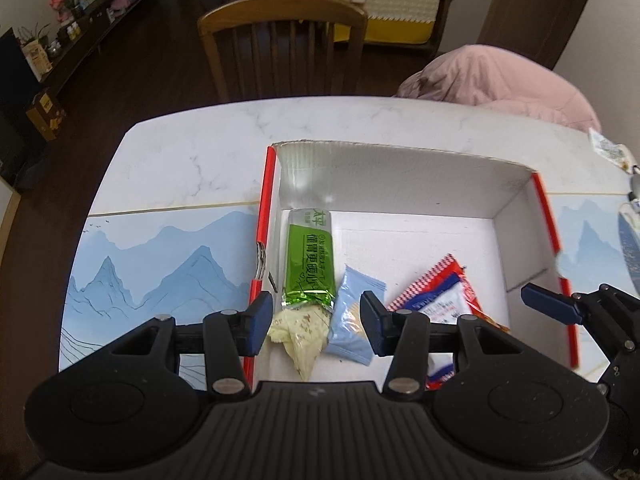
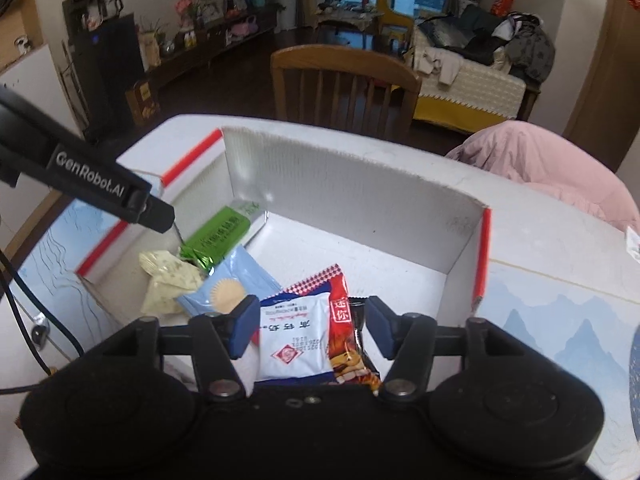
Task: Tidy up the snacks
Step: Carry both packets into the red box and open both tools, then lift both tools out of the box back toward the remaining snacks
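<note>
Right wrist view: "GenRobot.AI" printed on left gripper body, far left; both grippers' fingers spread, pinching nothing; right gripper over white packet with red Chinese print.

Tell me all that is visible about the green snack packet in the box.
The green snack packet is a long, shiny foil-like bar wrapper with white characters, a pale far end and a crimped near end. It lies flat on the floor of the white cardboard box, along its left wall. Its near end touches the cream packet; the light blue packet lies beside it.

Red-and-white snack packet: near end hidden behind left gripper body. Dark-red snack wrapper: lower end likewise covered.
</note>
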The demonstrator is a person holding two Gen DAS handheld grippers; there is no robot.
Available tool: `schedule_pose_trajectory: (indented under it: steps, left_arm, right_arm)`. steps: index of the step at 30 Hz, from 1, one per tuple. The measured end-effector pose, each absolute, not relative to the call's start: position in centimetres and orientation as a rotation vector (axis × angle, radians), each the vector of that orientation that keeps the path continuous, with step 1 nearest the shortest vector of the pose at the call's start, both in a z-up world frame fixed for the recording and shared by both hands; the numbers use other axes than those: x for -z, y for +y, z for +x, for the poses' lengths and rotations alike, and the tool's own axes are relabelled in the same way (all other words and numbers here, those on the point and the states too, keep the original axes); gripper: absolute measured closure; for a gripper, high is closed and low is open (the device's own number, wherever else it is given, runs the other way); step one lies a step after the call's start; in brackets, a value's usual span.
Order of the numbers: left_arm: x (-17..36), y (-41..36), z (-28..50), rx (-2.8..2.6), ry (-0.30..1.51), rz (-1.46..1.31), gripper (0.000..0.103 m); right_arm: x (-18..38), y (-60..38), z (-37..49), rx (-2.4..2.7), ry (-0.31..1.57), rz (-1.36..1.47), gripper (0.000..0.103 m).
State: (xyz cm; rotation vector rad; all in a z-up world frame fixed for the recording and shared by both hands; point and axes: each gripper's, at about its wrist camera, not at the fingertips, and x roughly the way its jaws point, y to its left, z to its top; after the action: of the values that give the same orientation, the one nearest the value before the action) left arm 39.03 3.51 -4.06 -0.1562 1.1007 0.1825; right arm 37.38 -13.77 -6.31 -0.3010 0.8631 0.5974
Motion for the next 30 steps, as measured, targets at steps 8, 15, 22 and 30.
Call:
schedule_pose_trajectory:
  steps: [8,15,22,30]
  left_arm:
    - [1.4,3.3,34.6,-0.099,1.042,-0.14,0.056]
    - [-0.8,3.5,30.4,-0.055,0.973,-0.128,0.056]
    - [-2.6,4.5,25.9,-0.026,0.901,-0.133,0.05]
    - [-3.7,5.6,20.5,0.009,0.839,-0.129,0.042]
  right_arm:
    - [2.7,-14.3,33.0,-0.552,0.808,-0.245,0.033]
    - [0.1,-14.6,29.2,-0.549,0.759,-0.182,0.024]
    - [-1.6,-15.1,25.8,-0.569,0.729,-0.11,0.016]
    - [-2.3,-15.5,22.2,-0.598,0.694,-0.08,0.01]
